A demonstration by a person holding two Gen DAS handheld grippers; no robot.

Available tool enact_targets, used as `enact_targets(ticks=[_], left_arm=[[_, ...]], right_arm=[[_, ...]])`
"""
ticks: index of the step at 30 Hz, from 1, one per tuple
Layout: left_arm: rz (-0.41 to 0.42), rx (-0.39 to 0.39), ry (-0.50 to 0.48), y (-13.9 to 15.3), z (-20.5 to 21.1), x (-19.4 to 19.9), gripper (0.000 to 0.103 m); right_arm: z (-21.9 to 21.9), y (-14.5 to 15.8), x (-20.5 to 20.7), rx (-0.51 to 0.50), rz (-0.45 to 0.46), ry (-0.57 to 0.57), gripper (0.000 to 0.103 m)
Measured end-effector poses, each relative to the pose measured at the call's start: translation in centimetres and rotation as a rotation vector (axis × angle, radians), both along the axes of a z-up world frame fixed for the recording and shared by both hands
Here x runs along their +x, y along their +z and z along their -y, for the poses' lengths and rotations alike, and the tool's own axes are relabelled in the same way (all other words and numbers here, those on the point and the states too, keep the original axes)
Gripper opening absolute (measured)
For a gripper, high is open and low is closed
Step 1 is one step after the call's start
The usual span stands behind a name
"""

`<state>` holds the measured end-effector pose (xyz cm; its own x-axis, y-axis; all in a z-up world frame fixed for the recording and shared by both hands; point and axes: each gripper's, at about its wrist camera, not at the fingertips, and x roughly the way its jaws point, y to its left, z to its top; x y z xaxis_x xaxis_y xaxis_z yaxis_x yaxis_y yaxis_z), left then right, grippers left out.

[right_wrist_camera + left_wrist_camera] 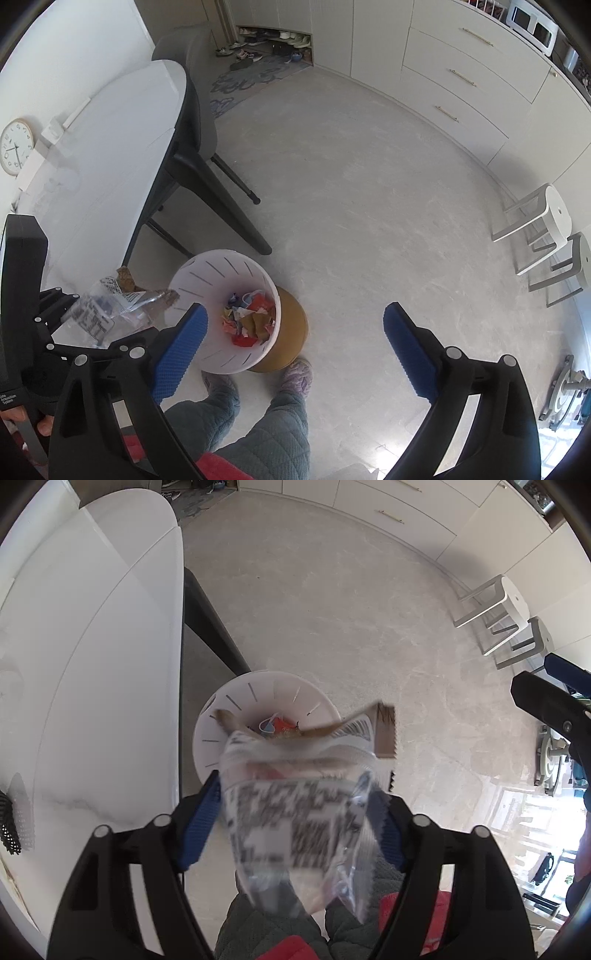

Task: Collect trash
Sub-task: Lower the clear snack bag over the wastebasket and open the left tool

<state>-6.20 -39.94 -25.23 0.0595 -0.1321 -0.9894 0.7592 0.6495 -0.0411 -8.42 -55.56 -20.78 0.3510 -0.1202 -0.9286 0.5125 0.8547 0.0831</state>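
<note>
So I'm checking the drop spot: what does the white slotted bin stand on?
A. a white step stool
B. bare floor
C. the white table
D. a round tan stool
D: in the right wrist view the white bin sits atop a round tan stool, beside the table.

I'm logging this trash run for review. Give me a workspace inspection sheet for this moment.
Surface: white table, mostly bare; pale floor.
Job's things: clear printed plastic bag, blurred, between the left gripper's jaws above the white slotted bin; bin holds colourful scraps.
Clutter: black mesh item at the table edge.
Grippers: left gripper open, pads apparently off the bag; right gripper open, empty.
Cables: nothing seen.
Surroundings: dark chair, white stools, drawers, wall clock, person's legs below.
</note>
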Motion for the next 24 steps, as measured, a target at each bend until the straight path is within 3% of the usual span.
enact_targets(ticks=[17, 19, 24], left_arm=[[0.029, -0.016, -0.024, 1.1, 0.8, -1.0, 0.075], [0.039, -0.015, -0.019, 1.4, 0.8, -1.1, 0.089], [0.065, -0.023, -0.023, 2.2, 1.0, -1.4, 0.091]], right_arm=[[0.8, -0.1, -0.4, 0.008, -0.007, -0.012, 0.096], [0.8, -0.1, -0.4, 0.006, -0.008, -0.009, 0.096], [0.8, -0.1, -0.4, 0.006, -0.006, -0.008, 0.096]])
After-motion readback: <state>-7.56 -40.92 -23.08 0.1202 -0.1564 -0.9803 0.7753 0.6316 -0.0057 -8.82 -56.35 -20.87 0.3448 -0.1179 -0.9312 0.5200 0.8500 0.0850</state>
